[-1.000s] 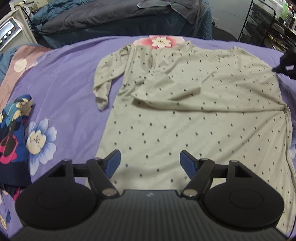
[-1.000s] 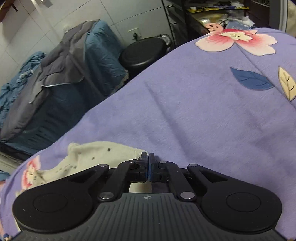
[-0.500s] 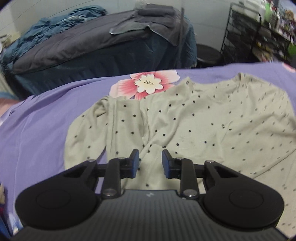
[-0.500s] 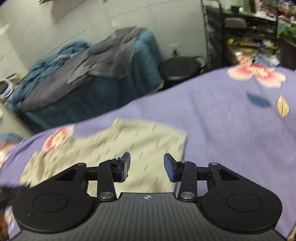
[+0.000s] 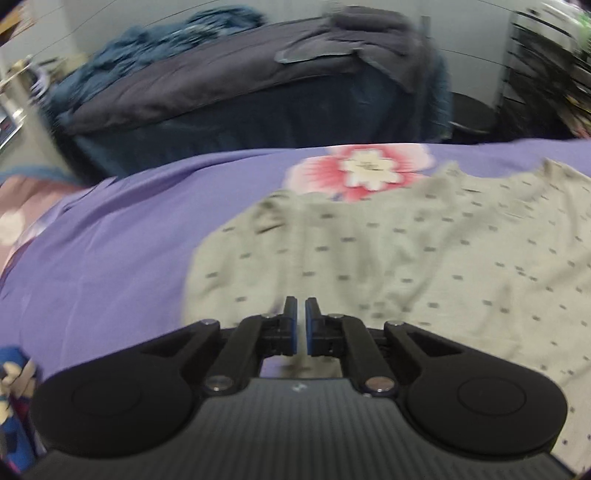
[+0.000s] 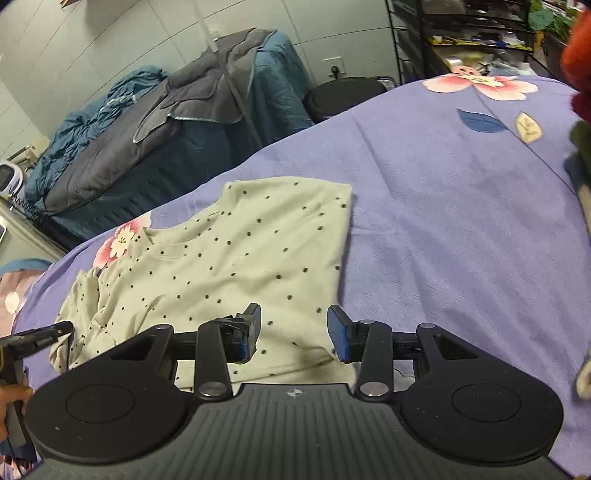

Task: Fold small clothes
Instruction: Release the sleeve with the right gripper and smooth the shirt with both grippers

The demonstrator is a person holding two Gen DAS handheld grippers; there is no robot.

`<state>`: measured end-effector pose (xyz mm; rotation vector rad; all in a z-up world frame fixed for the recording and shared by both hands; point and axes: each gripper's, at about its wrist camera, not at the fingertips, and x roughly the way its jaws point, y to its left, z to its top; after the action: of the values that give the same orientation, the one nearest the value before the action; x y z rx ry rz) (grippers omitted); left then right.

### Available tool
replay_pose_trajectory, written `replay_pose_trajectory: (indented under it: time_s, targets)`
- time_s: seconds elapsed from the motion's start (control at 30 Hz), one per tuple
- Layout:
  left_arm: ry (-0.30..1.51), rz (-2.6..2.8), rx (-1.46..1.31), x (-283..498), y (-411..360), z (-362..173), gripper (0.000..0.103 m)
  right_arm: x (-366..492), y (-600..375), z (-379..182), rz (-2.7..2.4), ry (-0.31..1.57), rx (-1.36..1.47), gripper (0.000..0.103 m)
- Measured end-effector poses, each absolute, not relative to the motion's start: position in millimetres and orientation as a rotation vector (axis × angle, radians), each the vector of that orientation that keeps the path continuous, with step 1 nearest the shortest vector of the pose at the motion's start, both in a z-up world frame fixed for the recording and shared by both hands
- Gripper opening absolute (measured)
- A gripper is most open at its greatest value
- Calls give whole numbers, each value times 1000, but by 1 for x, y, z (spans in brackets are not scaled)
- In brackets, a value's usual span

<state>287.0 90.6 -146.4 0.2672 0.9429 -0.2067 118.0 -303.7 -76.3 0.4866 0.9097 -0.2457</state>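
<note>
Dotted beige shirt [image 6: 236, 258] flat on purple bedspread [image 6: 461, 221]
Left gripper [image 5: 301, 317] closed over the rumpled left sleeve, grip on cloth unclear; shirt's right side folded in, edge straight; right gripper [image 6: 293, 326] wide apart, empty, above hem

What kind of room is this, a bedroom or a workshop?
Probably a lived-in room at home, used for folding laundry. A dotted shirt lies on a purple flowered bedsheet, a heap of grey and blue bedding sits behind it, and cluttered wire shelves stand along the tiled wall.
</note>
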Motion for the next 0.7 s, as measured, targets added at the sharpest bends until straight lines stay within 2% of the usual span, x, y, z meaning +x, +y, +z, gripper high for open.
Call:
replay_pose_trajectory:
  time_s: [0.1,0.17,0.23,0.37,0.57,0.7]
  targets:
    - [978,-254,144,296,109,-145,4,127,-295,-79,-177,920,496,71]
    - [938,-369,90,290,107,-138,11,133,-286,-81,-136,934,489,71]
    - [895,-464,158,280,90,-135,22,137,-278,-83,-115,948,484,72]
    - [941,-555,286,275,54,-154,23,138,-270,-89,-108,978,508,72]
    - [977,-593,394,282,41,-181,23,126,-272,-92,-129,1010,513,73]
    - [957,-591,433,286,40,-180,30,117,-276,-96,-147,1034,526,73]
